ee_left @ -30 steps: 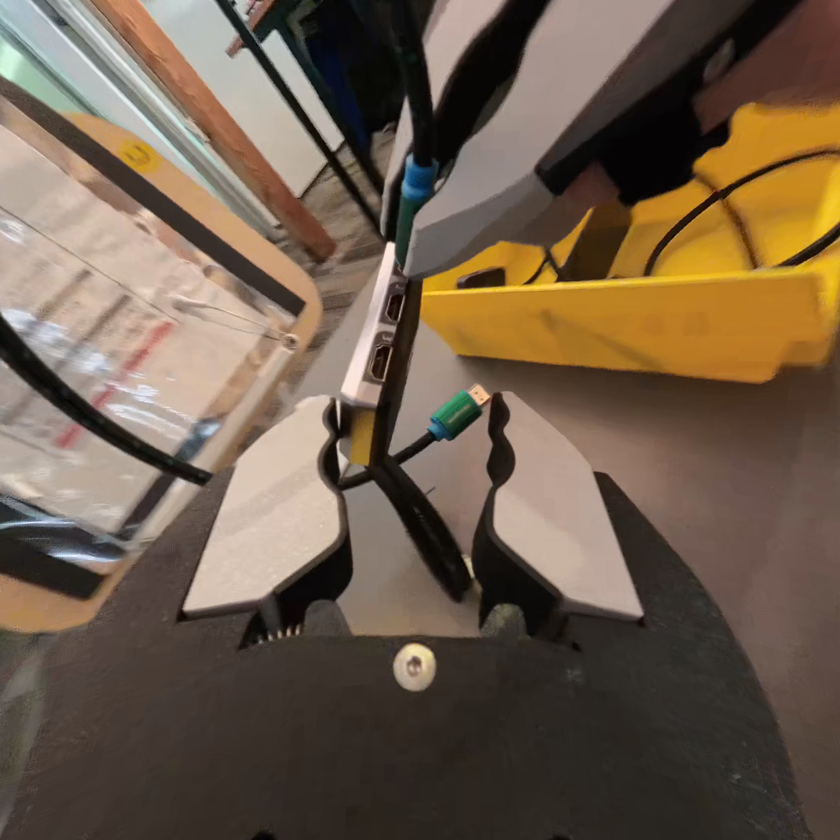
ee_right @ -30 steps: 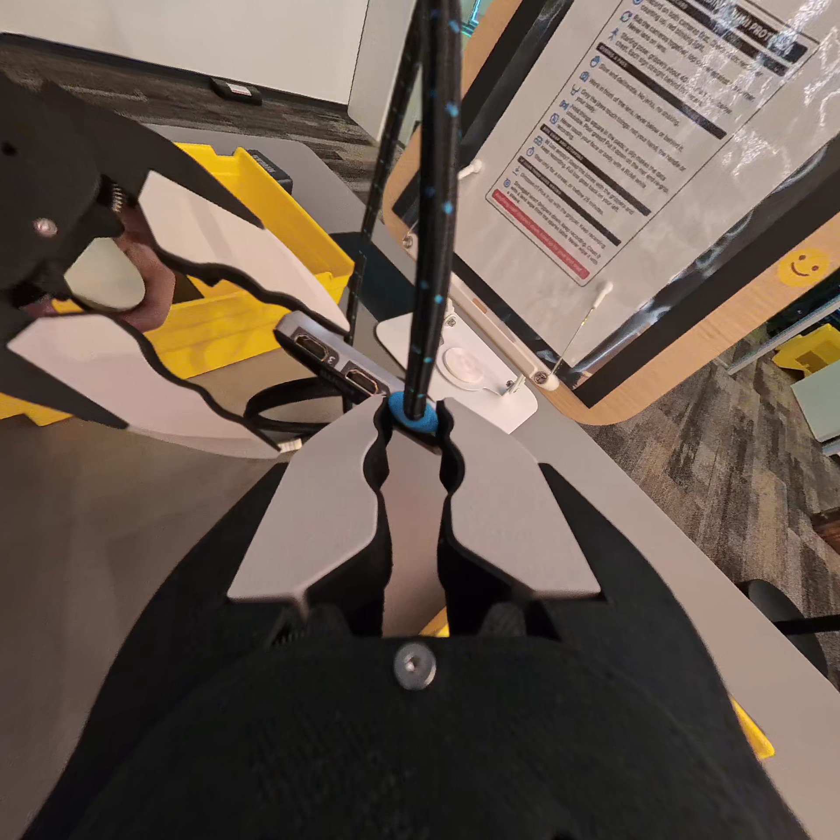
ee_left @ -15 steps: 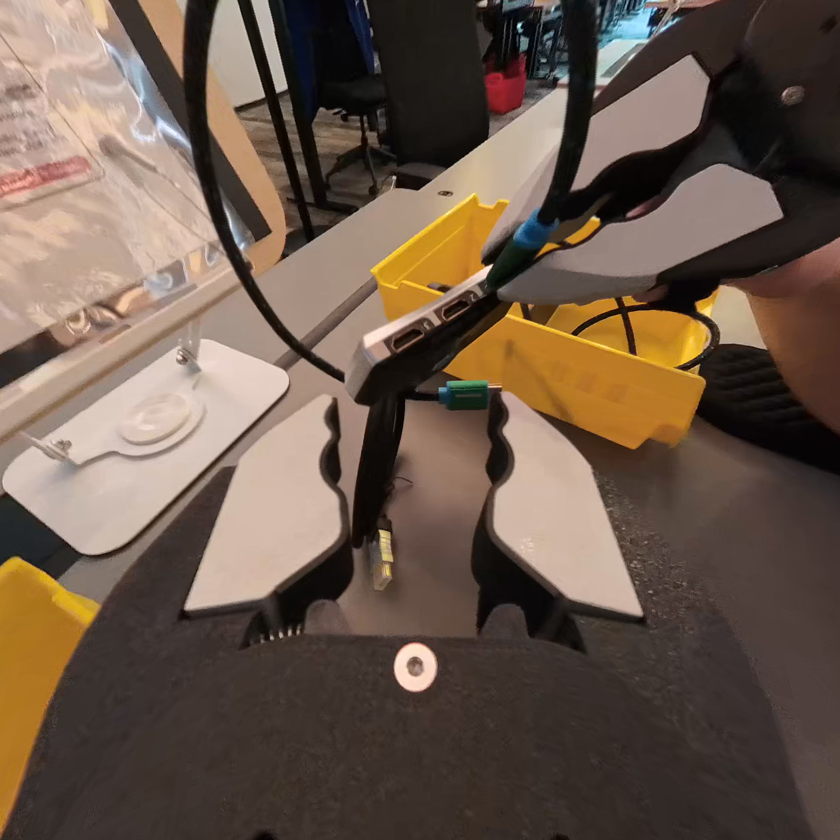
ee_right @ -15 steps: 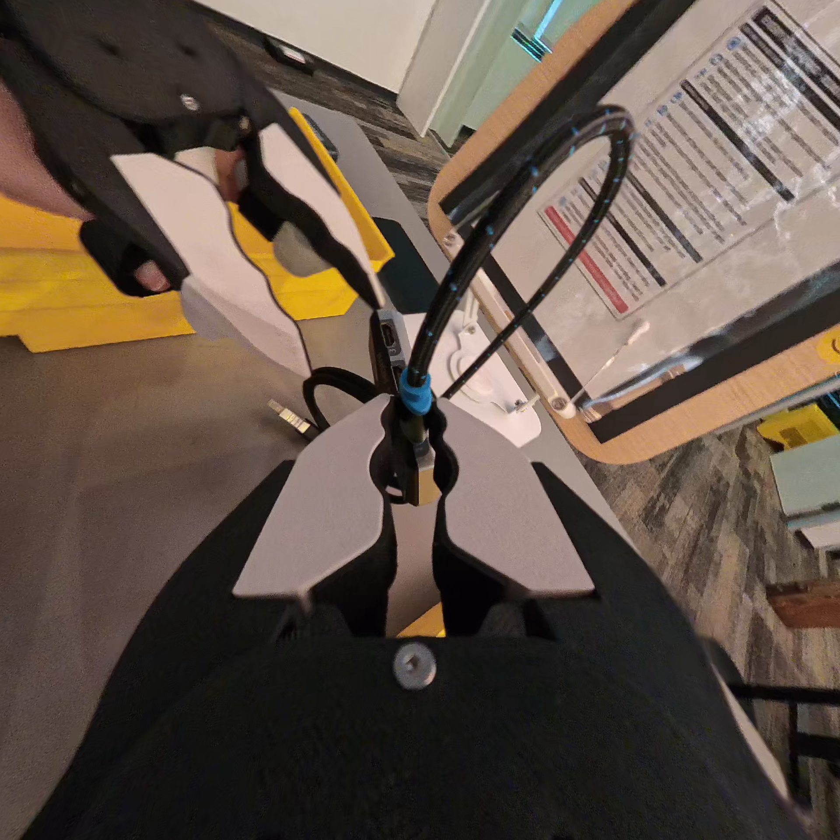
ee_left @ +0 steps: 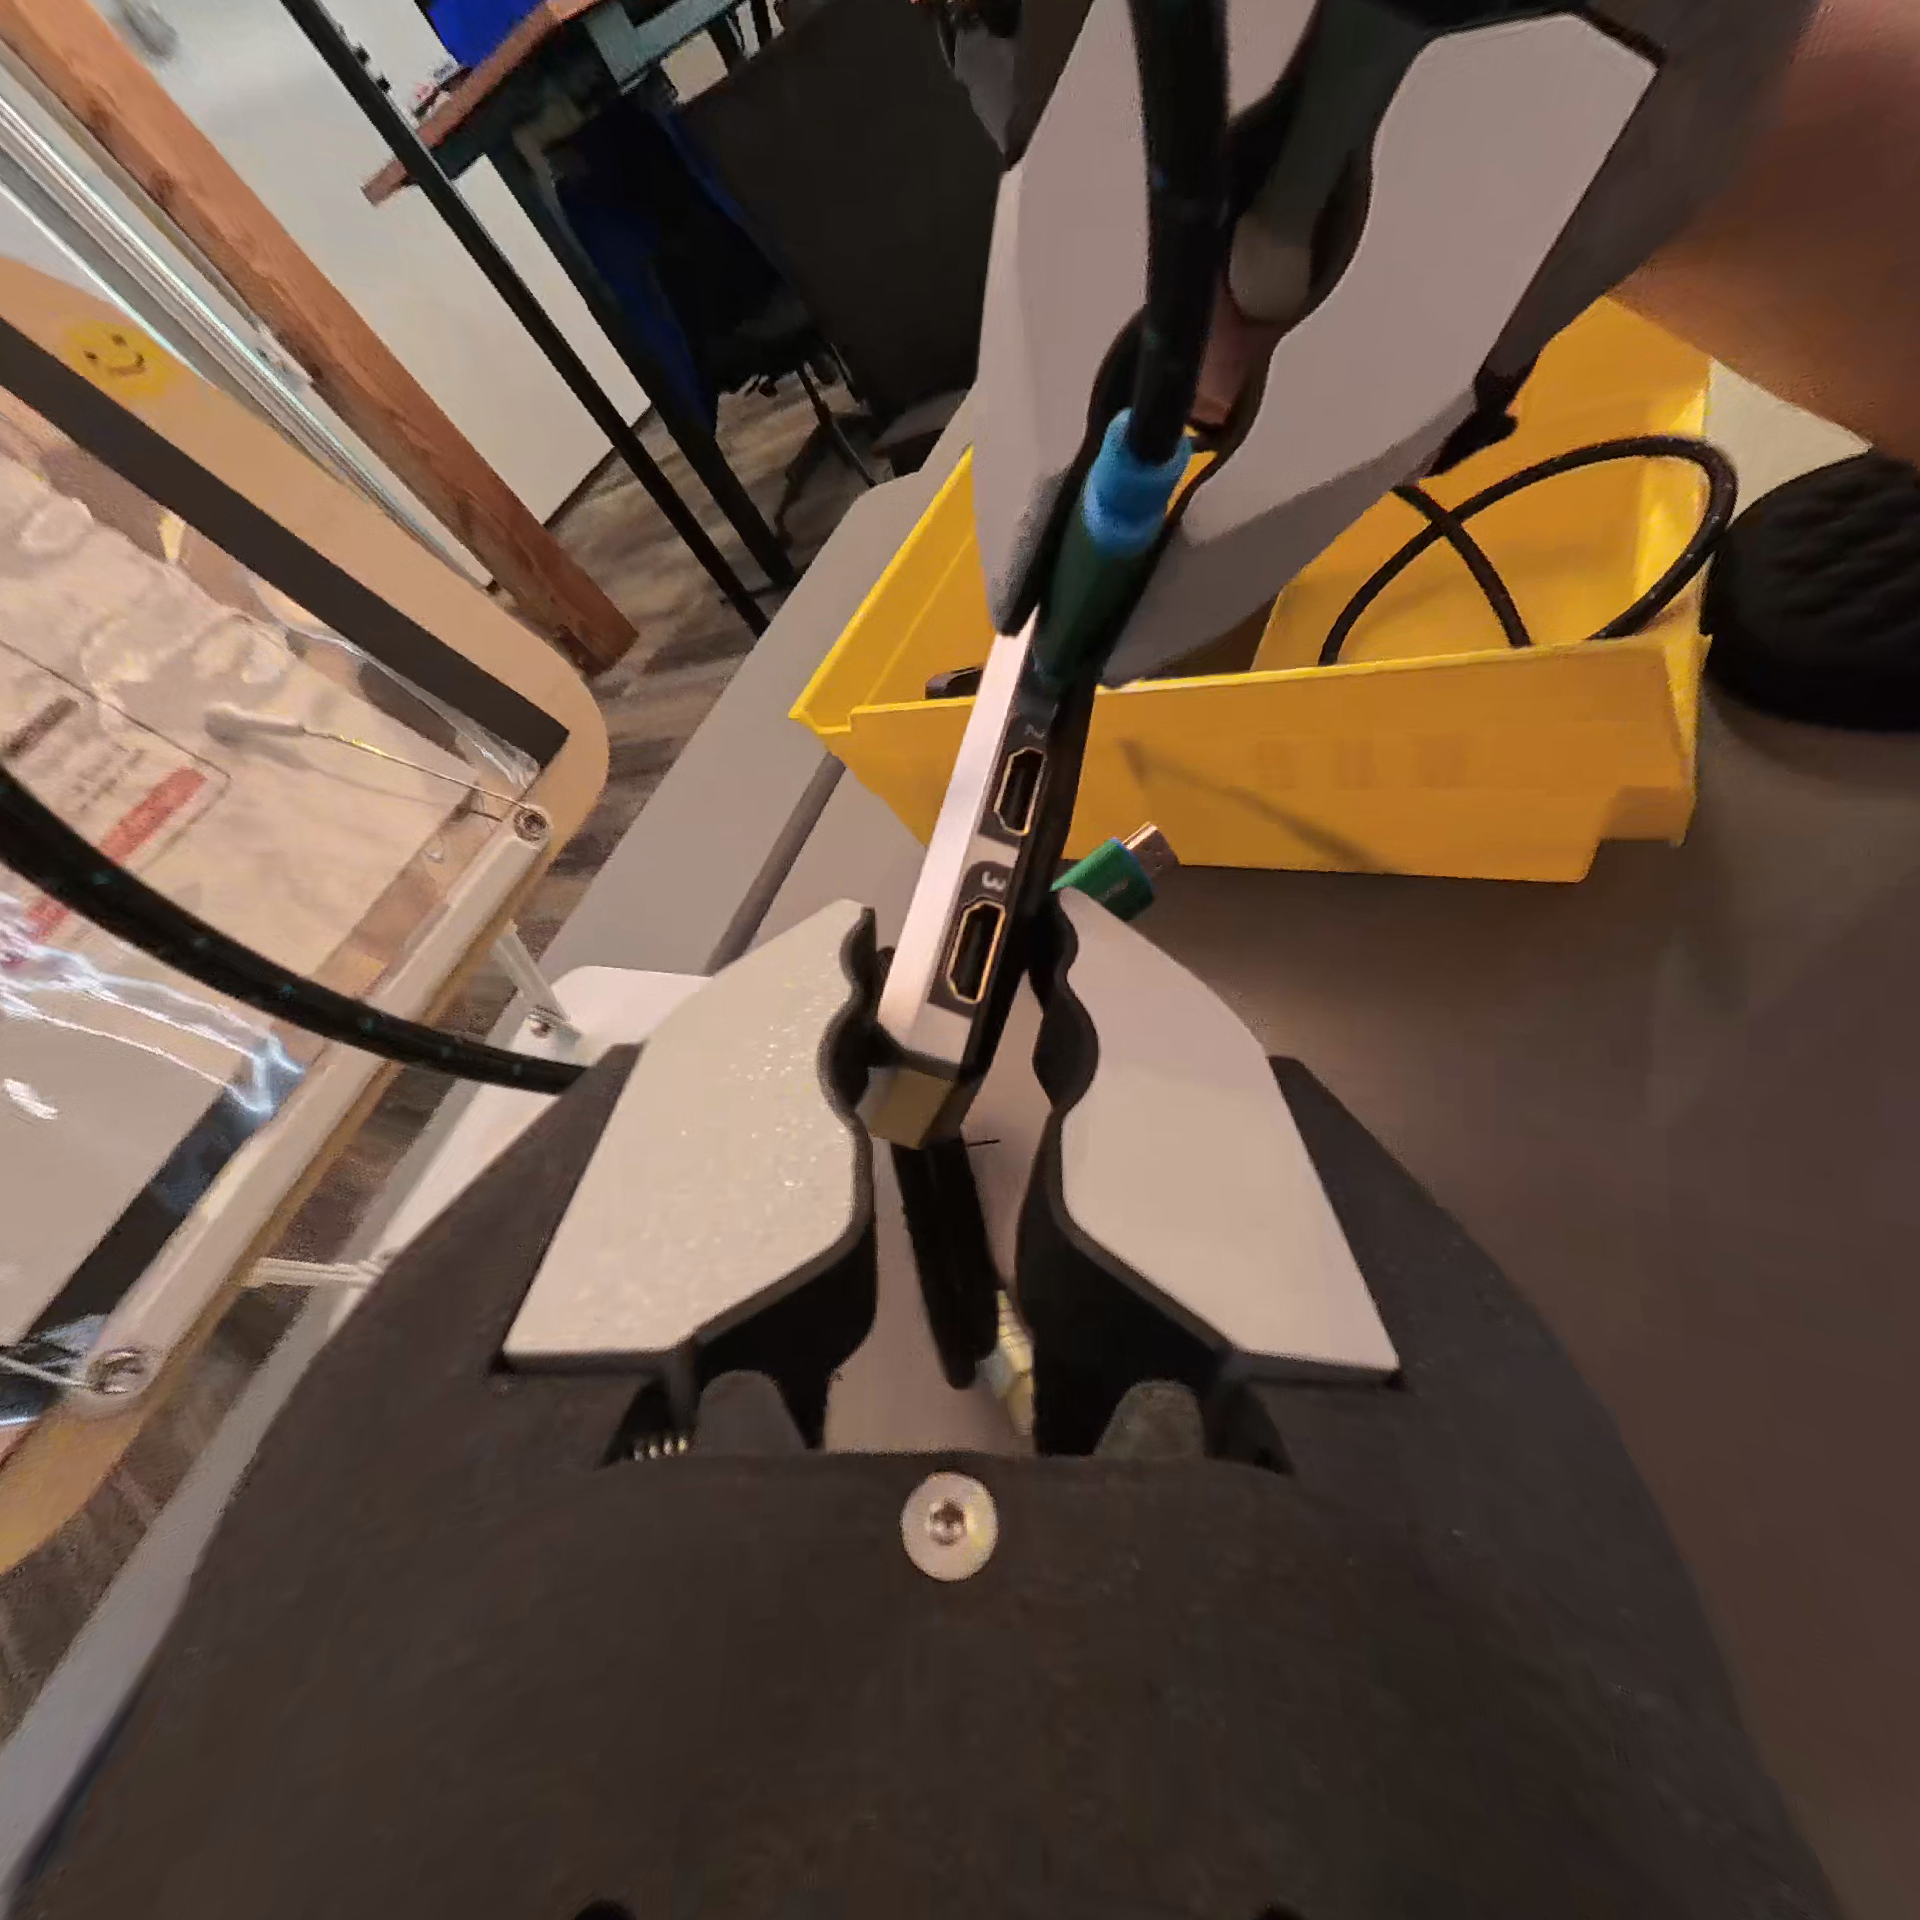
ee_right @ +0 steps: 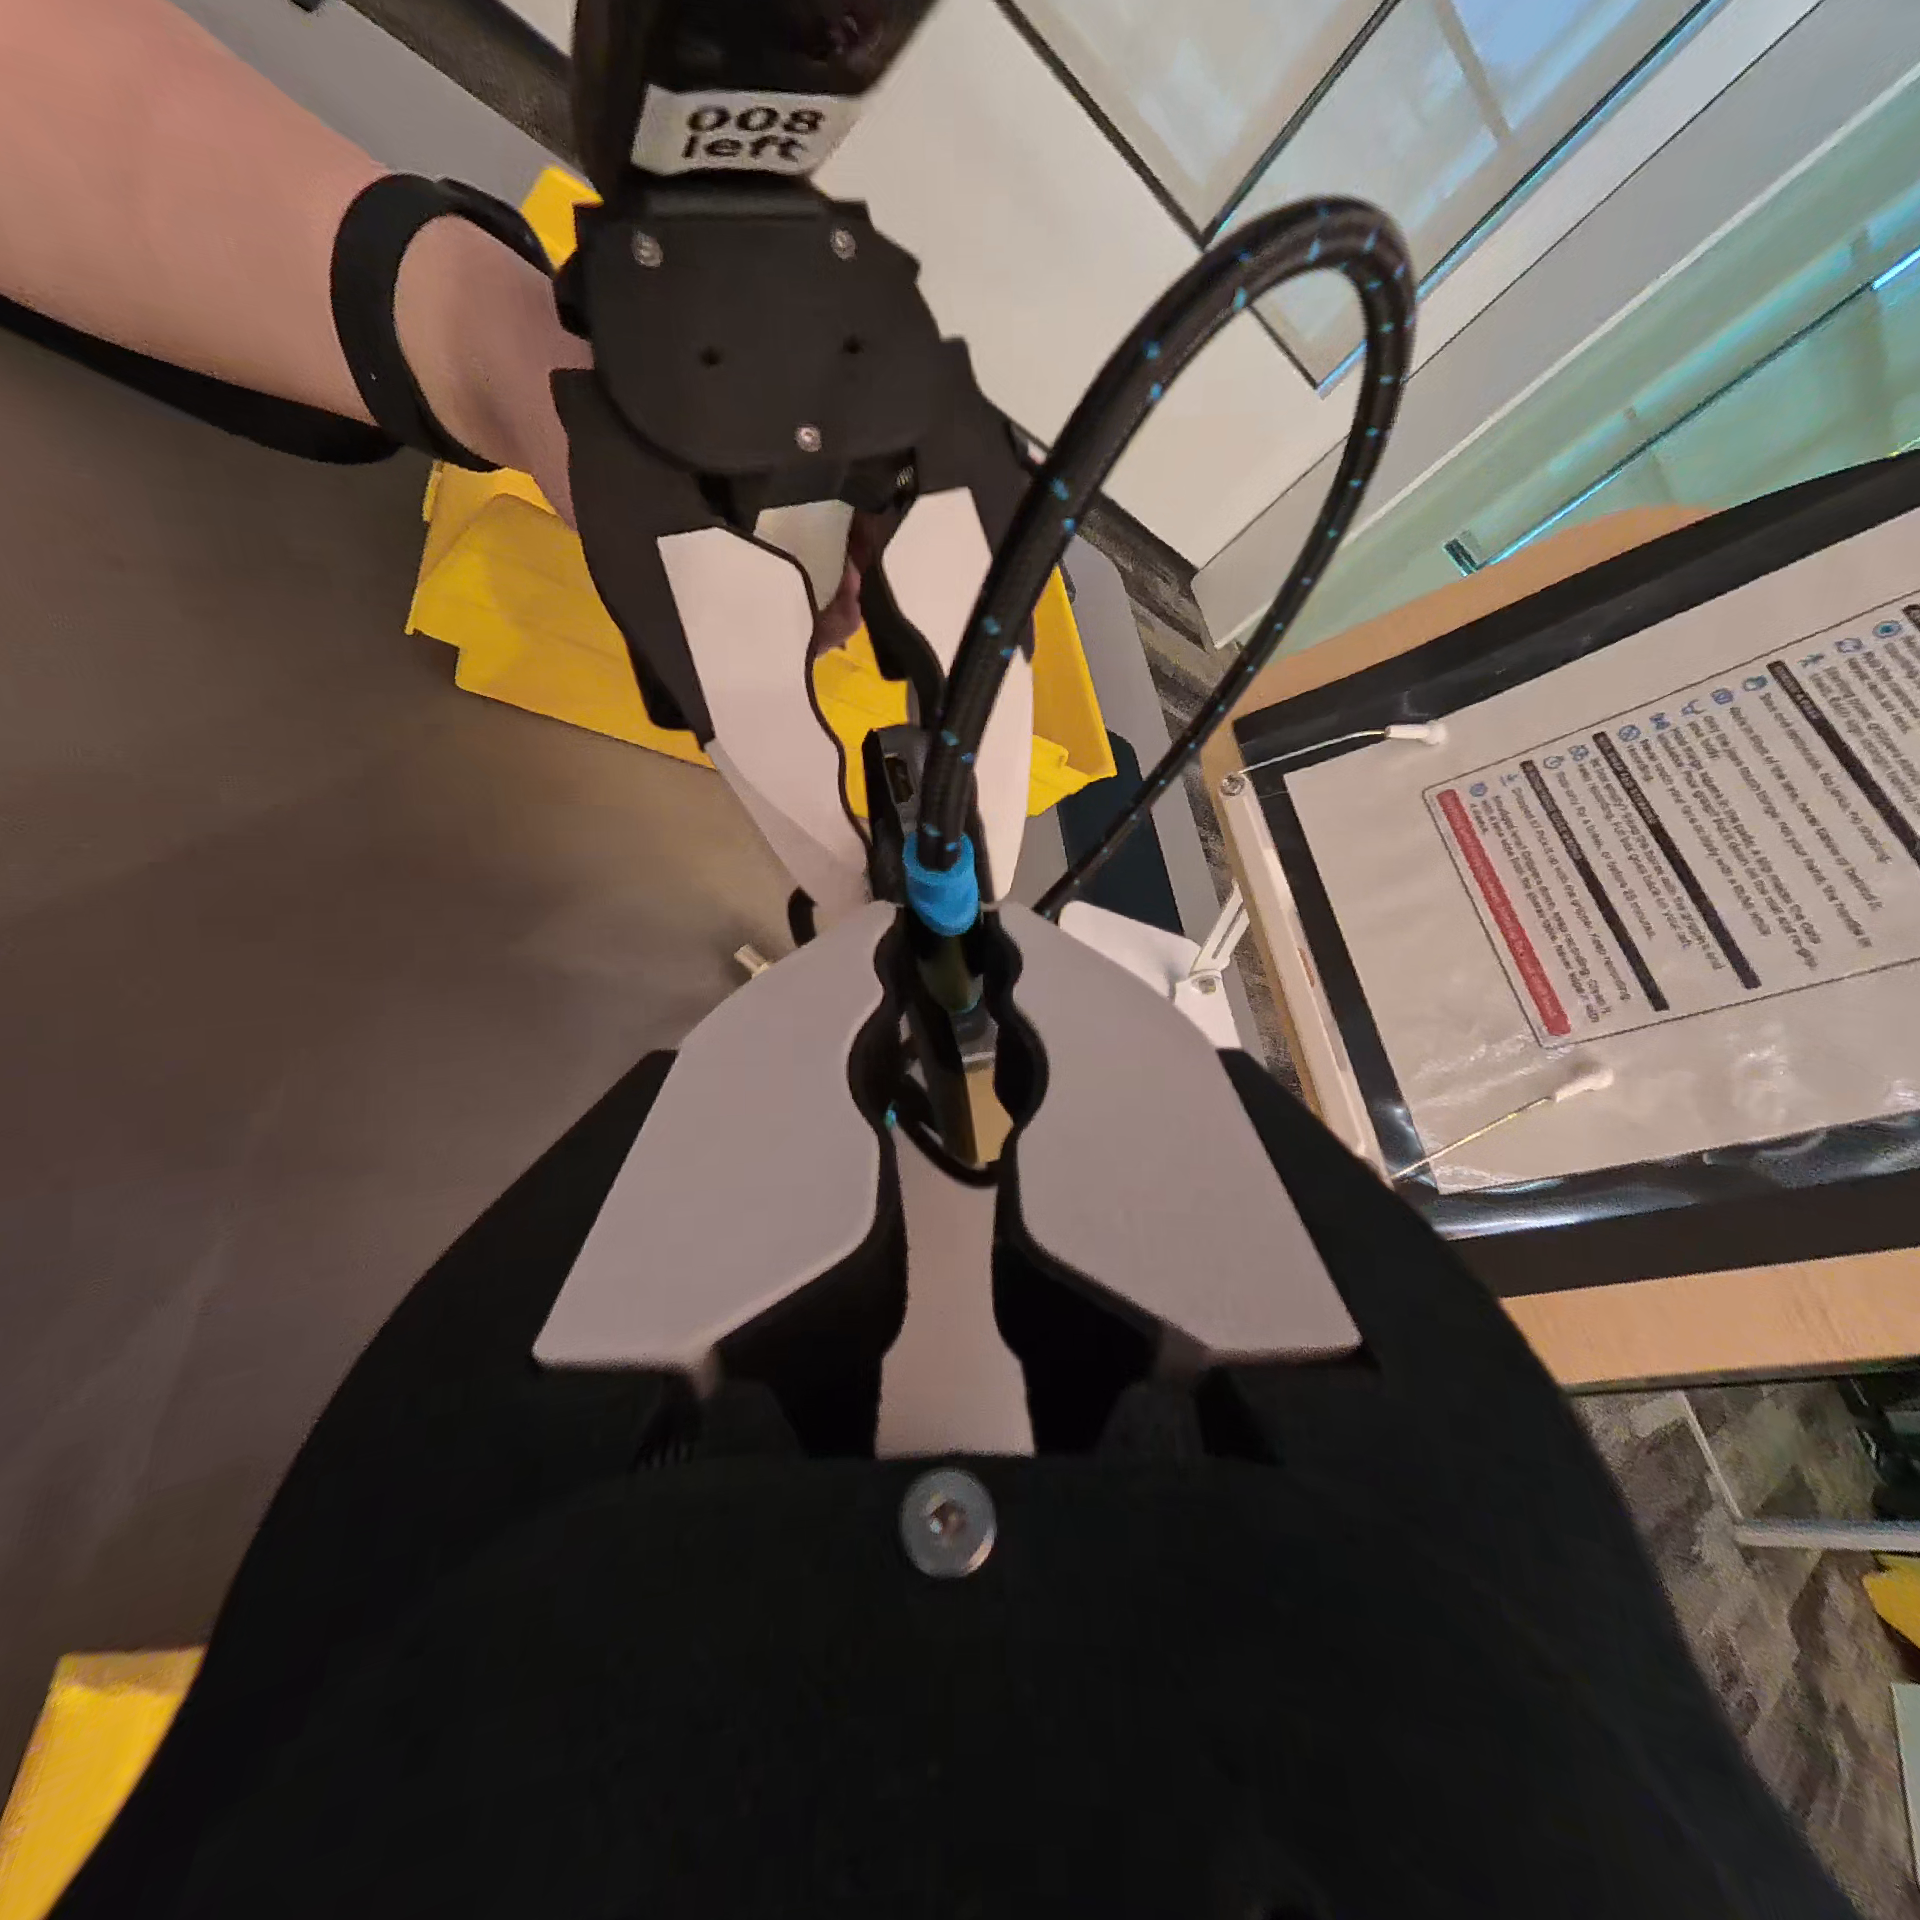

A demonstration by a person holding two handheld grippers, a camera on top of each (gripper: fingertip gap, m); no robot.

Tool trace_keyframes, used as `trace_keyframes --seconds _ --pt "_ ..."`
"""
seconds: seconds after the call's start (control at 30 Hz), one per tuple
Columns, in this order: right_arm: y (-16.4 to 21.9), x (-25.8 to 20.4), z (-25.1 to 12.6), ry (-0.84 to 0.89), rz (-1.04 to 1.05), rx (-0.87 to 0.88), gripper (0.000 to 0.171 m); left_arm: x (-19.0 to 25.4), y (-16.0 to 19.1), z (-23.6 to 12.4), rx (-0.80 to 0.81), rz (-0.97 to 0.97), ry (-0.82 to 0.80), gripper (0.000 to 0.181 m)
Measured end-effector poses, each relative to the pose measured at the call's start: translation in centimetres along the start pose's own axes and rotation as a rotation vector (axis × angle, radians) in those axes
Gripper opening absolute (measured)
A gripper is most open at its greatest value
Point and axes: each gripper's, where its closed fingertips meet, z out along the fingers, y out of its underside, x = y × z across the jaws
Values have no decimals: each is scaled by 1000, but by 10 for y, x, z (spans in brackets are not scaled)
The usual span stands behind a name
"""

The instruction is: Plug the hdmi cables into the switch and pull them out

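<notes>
Before yellow plastic bin [ee_left: 1299, 769]: left gripper [ee_left: 951, 997] clamped on slim silver HDMI switch [ee_left: 961, 904]; right gripper [ee_right: 945, 935] pinching blue-collared black braided cable plug [ee_right: 940, 883].

switch [ee_left: 961, 940] top port hidden behind plug [ee_left: 1091, 561], black cable [ee_left: 208, 956] cut off at left edge

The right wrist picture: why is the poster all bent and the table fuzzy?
Right wrist view: the wide-angle lens tilts and bends the poster; the table looks smeared and soft. Left wrist view: the plastic-covered board shows glare streaks, while the switch stays sharp.
</notes>
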Motion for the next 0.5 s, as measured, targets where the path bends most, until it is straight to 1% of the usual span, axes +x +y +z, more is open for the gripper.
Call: trace_keyframes --seconds 0.03,0.1,0.13,0.3,0.4,0.5 --pt "1 0 -1 1 -9 -5 14 -1 -2 -1 -7 56 -26 30" --pt "4 0 -5 21 -57 -25 28 -1 -7 -5 -12 160 -68 22" --pt "7 2 -6 37 -83 -42 33 -1 -9 -7 -14 179 -82 21" --pt "9 -4 0 55 -195 -49 39 14 -13 -14 -8 253 15 21" --pt "14 -13 8 28 -248 -89 30 22 -18 -16 5 311 38 21" --pt "18 -24 12 -36 -276 -119 21 29 -18 -17 8 330 72 30"
